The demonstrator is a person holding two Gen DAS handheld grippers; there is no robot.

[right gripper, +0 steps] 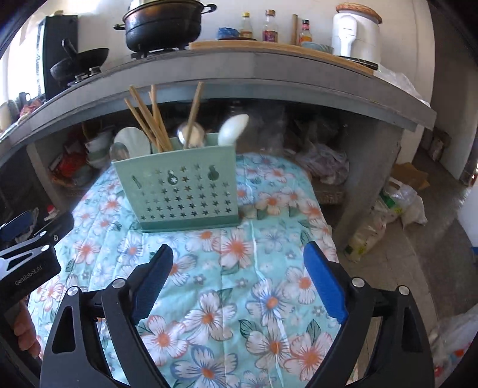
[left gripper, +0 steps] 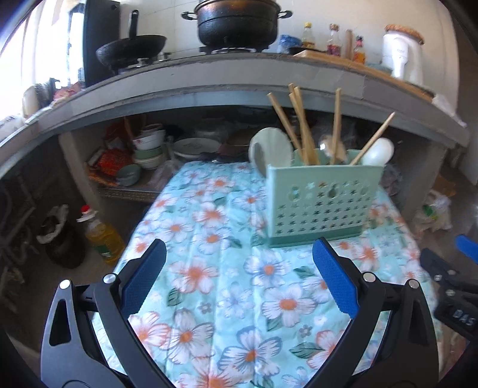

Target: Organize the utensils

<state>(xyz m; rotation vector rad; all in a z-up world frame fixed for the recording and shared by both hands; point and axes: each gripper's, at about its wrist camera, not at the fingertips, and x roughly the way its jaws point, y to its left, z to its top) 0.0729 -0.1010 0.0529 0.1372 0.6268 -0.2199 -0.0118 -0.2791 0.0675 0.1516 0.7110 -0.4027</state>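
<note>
You are working in a home kitchen. A grey concrete counter [left gripper: 227, 77] carries a gas stove with a black lidded pot [left gripper: 237, 22] and a black wok [left gripper: 131, 49]. Sauce bottles [right gripper: 270, 29], a wooden board [right gripper: 269, 47] and a white appliance [right gripper: 357, 31] line the same counter. Beneath it, an open shelf holds stacked bowls [left gripper: 149, 149] and plates [left gripper: 195, 146]. A yellow cooking-oil bottle [left gripper: 103, 235] stands on the floor. A floral cloth [left gripper: 227, 286] covers the table, where a green utensil caddy [right gripper: 182, 194] holds chopsticks [right gripper: 149, 119].
</note>
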